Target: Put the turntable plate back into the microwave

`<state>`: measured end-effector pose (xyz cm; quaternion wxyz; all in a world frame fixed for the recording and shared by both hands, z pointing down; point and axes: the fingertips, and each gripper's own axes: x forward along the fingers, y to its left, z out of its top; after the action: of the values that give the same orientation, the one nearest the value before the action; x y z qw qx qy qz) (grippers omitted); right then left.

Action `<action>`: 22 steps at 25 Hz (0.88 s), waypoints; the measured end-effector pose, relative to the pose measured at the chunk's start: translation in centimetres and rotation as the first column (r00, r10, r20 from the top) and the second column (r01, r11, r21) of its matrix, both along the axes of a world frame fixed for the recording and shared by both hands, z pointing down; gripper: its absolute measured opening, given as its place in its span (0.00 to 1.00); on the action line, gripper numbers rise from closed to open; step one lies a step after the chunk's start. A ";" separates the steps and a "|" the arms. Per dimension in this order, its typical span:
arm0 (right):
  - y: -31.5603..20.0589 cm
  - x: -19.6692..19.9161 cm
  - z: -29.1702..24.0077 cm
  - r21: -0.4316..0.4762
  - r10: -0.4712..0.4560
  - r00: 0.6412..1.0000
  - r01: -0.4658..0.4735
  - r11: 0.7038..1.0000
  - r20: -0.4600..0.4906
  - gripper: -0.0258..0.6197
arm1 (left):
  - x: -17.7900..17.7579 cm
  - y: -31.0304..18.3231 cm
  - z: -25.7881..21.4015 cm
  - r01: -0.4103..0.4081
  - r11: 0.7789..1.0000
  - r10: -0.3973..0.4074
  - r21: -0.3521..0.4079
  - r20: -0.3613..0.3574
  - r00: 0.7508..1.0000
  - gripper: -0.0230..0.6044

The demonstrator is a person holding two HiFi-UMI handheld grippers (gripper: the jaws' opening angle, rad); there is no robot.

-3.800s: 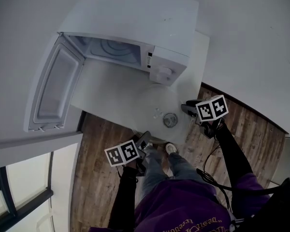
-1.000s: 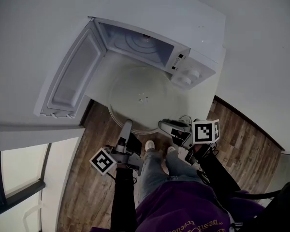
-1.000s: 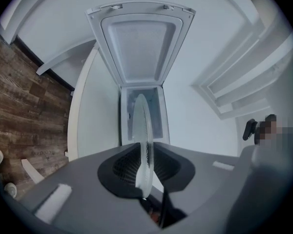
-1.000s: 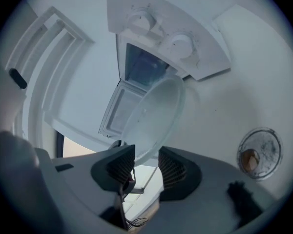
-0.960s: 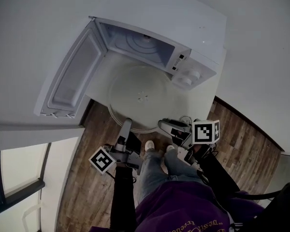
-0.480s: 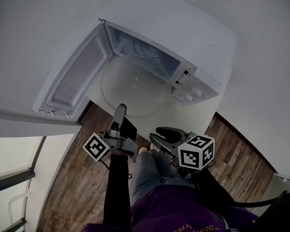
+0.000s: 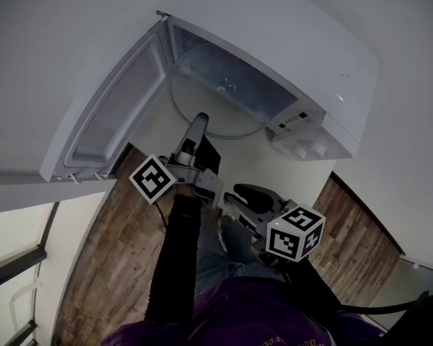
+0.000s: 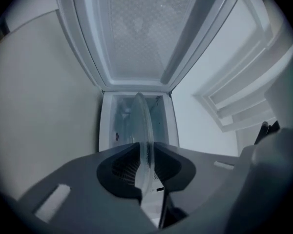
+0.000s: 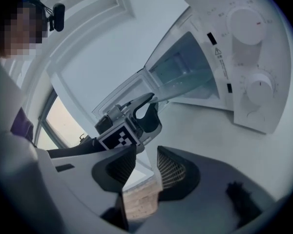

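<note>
The clear glass turntable plate [image 7: 218, 105] is held level, its far half inside the open white microwave [image 7: 314, 45]. My left gripper [image 7: 199, 125] is shut on the plate's near rim. In the left gripper view the plate [image 8: 143, 126] stands edge-on between the pads, with the cavity [image 8: 122, 118] straight ahead. My right gripper [image 7: 238, 195] hangs back over the table's near edge, its jaws wide and closing a little, with nothing between them. In the right gripper view my right gripper [image 9: 141, 165] faces the left gripper [image 9: 136, 113] and the plate [image 9: 185, 89].
The microwave door [image 7: 112, 117] swings wide open at the left. The control panel with two dials [image 9: 246, 57] is right of the cavity. The microwave stands on a white table [image 7: 263, 166] over a wooden floor [image 7: 115, 265]. A window [image 7: 7, 265] is at lower left.
The left gripper has carried the plate forward from above the table into the cavity's mouth. The right gripper has rolled and stayed behind near the table's edge, apart from the plate.
</note>
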<state>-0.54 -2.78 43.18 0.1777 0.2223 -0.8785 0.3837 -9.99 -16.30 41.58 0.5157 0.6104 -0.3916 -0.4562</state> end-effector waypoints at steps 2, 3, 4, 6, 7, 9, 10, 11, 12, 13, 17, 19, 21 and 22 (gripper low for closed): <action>-1.2 -0.5 0.2 0.008 0.061 0.998 -0.061 0.998 -0.006 0.26 | 0.0 -1.5 0.2 -0.046 0.999 0.046 -0.002 0.005 0.999 0.15; -1.7 -0.7 0.3 0.020 0.089 0.996 -0.088 0.996 -0.018 0.26 | 0.0 -2.2 0.5 -0.070 0.998 0.070 -0.005 0.007 0.997 0.15; -2.4 -0.9 0.4 0.042 0.114 0.993 -0.113 0.993 -0.038 0.25 | 0.0 -2.9 0.7 -0.094 0.995 0.095 -0.009 0.007 0.995 0.15; -3.7 -1.0 0.5 0.096 0.162 0.983 -0.154 0.983 -0.086 0.25 | 0.0 -3.9 1.1 -0.141 0.990 0.141 -0.016 0.007 0.990 0.16; -4.3 -1.0 0.5 0.115 0.186 0.977 -0.174 0.978 -0.105 0.25 | 0.1 -4.3 1.2 -0.165 0.986 0.165 -0.019 0.011 0.986 0.16; -5.3 -1.0 0.6 0.124 0.233 0.965 -0.218 0.968 -0.122 0.25 | 0.4 -5.0 1.6 -0.207 0.978 0.208 -0.025 0.014 0.978 0.16; -5.8 -1.0 0.5 0.123 0.252 0.960 -0.237 0.964 -0.123 0.25 | 0.5 -5.4 1.7 -0.221 0.975 0.221 -0.025 0.010 0.975 0.16; -6.3 -1.2 0.5 0.124 0.265 0.956 -0.251 0.960 -0.122 0.25 | 0.5 -5.8 1.7 -0.230 0.973 0.230 -0.023 0.005 0.973 0.16; -6.8 -1.4 0.6 0.126 0.276 0.953 -0.261 0.957 -0.123 0.25 | 0.5 -6.2 1.8 -0.235 0.972 0.235 -0.019 0.000 0.972 0.17; -7.0 -1.6 0.6 0.129 0.284 0.950 -0.269 0.955 -0.126 0.25 | 0.5 -6.5 1.9 -0.240 0.971 0.240 -0.016 -0.006 0.971 0.17; -7.3 -1.9 1.1 0.120 0.318 0.938 -0.303 0.945 -0.136 0.25 | 0.7 -7.7 2.1 -0.254 0.967 0.253 -0.010 -0.041 0.967 0.17; -7.3 -2.0 1.4 0.114 0.333 0.933 -0.320 0.941 -0.138 0.25 | 0.8 -8.2 2.3 -0.257 0.966 0.255 -0.016 -0.052 0.965 0.17; -7.2 -2.3 1.6 0.110 0.342 0.929 -0.329 0.938 -0.141 0.25 | 0.9 -8.8 2.6 -0.261 0.965 0.259 -0.026 -0.063 0.964 0.17; -7.3 -2.4 1.7 0.110 0.345 0.928 -0.332 0.937 -0.143 0.25 | 0.9 -9.1 2.7 -0.264 0.964 0.261 -0.030 -0.068 0.963 0.17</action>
<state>-2.89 -10.03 44.89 0.1693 0.4079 -0.8251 0.3524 -9.06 -25.37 44.26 0.5953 0.6322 -0.2994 -0.3953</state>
